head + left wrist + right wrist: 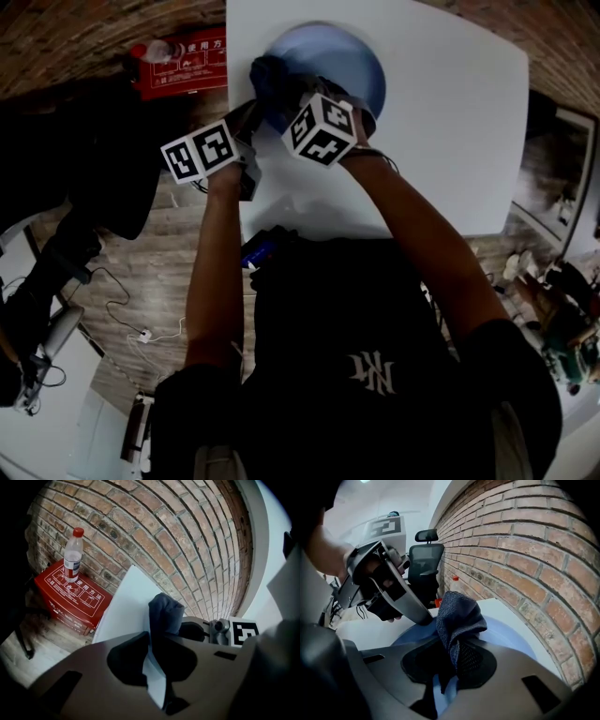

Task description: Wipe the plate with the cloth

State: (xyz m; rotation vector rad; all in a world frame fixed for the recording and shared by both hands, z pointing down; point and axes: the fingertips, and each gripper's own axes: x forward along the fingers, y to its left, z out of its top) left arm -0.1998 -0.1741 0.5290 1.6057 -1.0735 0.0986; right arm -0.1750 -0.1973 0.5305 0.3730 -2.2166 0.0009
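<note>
Head view: the left tool [251,127] and right tool [281,98] meet at the blue plate [342,56], near the white surface's [450,141] far-left edge, with bare surface to the right tool's right. Left gripper view: the left tool is clenched on the plate's rim, with a brick wall [164,541] beyond. Right gripper view: the right tool grasps the cloth [457,616] over the plate.

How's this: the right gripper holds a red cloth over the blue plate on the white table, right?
The cloth is dark blue, not red; the right gripper view shows it. Otherwise yes: the right gripper holds it over the blue plate on the white table.
</note>
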